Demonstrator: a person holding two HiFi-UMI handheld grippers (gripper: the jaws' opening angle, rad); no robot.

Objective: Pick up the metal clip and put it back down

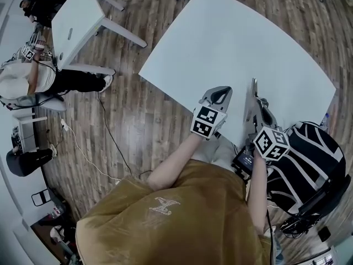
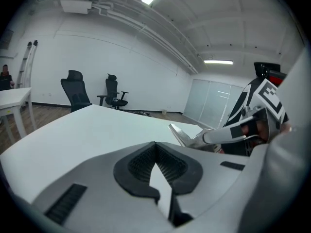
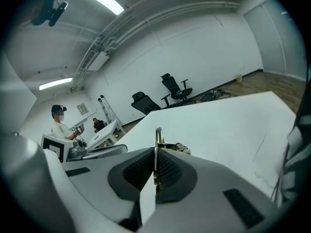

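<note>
A wooden plank floor (image 1: 127,120) fills the room, and on it stands a big white counter (image 1: 231,43) whose bare top takes up most of the head view. A smaller white table (image 1: 77,15) stands well apart at the upper left, with a person in a white top (image 1: 22,81) beside it, and a thin cable (image 1: 107,131) trails across the planks between the two tables. The person doing the work wears a mustard shirt (image 1: 182,214) and stands at the counter's near edge, both forearms reaching forward. A black-and-white striped thing (image 1: 309,159), a bag or seat I cannot tell apart, sits just beside the right arm. Two black office chairs (image 2: 74,89) stand by the far white wall past the counter. The left gripper (image 1: 220,93) is over the near edge of the counter, pointing slightly down; its dark ribbed pads (image 2: 141,161) meet at the tips with nothing between them. The right gripper (image 1: 258,108) is just beside it to the right, also tilted down, and its jaws are pressed together on the metal clip (image 3: 158,136). The clip stands edge-on between the pads and pokes out beyond the tips over the counter's near part. From the left gripper view its shiny flared end shows, sticking out of the right gripper towards the left one.
</note>
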